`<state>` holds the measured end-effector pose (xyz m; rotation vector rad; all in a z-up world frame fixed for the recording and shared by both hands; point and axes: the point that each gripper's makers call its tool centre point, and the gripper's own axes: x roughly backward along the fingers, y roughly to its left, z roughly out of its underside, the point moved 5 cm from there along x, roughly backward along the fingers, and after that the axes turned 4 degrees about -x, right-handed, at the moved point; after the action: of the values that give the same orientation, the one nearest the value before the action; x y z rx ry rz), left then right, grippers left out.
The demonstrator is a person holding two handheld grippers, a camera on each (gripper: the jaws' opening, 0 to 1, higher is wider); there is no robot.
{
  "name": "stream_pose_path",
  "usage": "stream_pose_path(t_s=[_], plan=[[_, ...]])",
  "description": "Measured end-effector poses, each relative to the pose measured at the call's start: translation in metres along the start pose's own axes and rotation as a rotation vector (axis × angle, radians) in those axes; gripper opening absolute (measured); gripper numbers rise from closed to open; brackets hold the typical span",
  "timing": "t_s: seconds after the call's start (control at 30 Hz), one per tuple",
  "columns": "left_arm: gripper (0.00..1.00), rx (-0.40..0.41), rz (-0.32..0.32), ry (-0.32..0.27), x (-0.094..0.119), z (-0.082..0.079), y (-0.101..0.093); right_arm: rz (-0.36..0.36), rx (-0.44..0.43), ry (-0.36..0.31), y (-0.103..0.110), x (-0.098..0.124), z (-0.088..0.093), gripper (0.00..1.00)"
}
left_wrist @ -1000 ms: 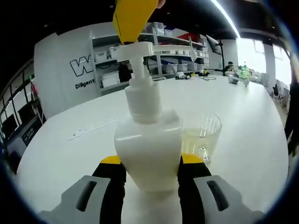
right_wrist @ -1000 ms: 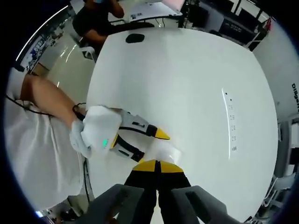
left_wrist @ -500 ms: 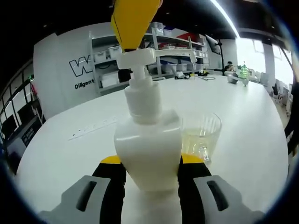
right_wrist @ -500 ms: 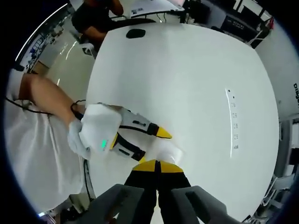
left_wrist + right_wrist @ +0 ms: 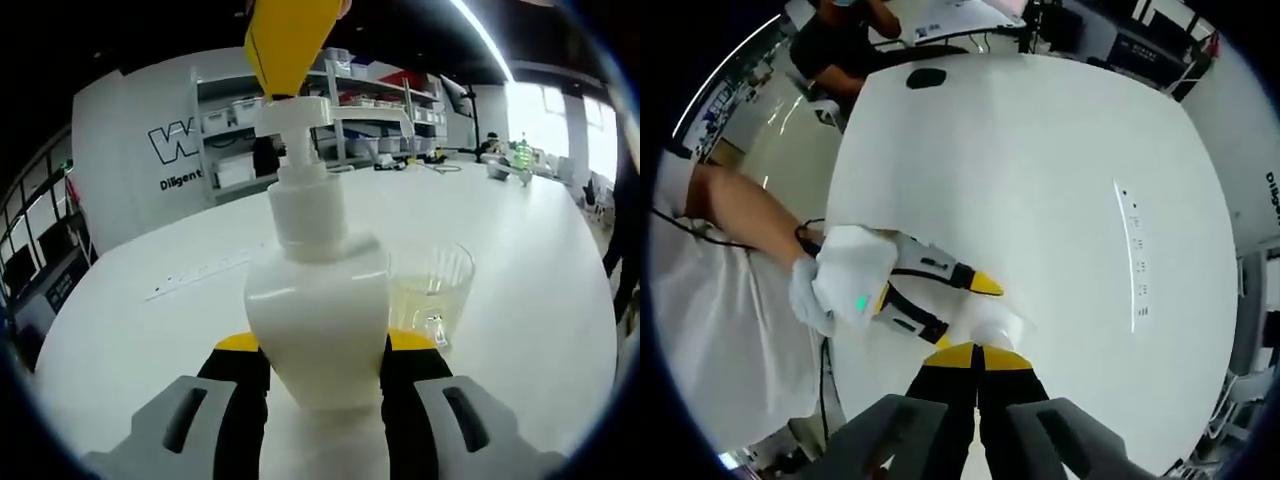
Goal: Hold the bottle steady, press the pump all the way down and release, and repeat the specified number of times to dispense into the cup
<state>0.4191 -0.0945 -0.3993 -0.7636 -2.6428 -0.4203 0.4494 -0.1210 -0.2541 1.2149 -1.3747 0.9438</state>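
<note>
A white pump bottle (image 5: 318, 310) stands upright on the white table (image 5: 150, 330), and my left gripper (image 5: 324, 345) is shut on its body, one jaw on each side. Just to the bottle's right stands a clear cup (image 5: 430, 295) with a little yellowish liquid in it. My right gripper (image 5: 287, 45) comes down from above, its yellow tip resting on the pump head (image 5: 292, 113), which sits high on its stem. In the right gripper view, looking down, my right gripper (image 5: 975, 356) is shut, with the bottle (image 5: 992, 318) right below it and the left gripper (image 5: 930, 290) held by a gloved hand (image 5: 845, 275).
The round white table (image 5: 1040, 170) has a power strip slot (image 5: 1133, 260) on one side and a dark object (image 5: 926, 78) near its far edge. Shelves (image 5: 350, 120) and a lettered wall stand beyond. A person's sleeve and arm (image 5: 730, 220) are at the left.
The pump head sank a little under the right gripper's tip half a second ago and has risen again now. The bottle, the cup and the left gripper have stayed in place.
</note>
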Motion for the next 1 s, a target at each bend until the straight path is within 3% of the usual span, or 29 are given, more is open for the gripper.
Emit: stream_pose_path(t_s=[0.03,0.27,0.3,0.37,1.0], plan=[[0.41,-0.002,0.001,0.001,0.0001,0.0000,0.0000,0.009,0.042,-0.003,-0.0006,0.0021,-0.0008,0.00],[0.41,-0.001,0.001,0.002,-0.0004,0.0005,0.0000,0.021,0.035,0.014,-0.0018,0.0021,0.0005,0.00],[0.41,0.002,0.002,0.002,-0.0007,0.0006,0.0002,0.056,0.070,0.043,-0.0056,0.0030,0.0028,0.00],[0.41,0.003,0.001,0.002,-0.0004,0.0008,0.0002,0.036,0.040,0.025,-0.0023,0.0019,0.0010,0.00],[0.41,-0.005,0.004,0.006,-0.0002,0.0006,-0.0006,0.029,0.039,0.040,-0.0018,-0.0002,0.0002,0.00]])
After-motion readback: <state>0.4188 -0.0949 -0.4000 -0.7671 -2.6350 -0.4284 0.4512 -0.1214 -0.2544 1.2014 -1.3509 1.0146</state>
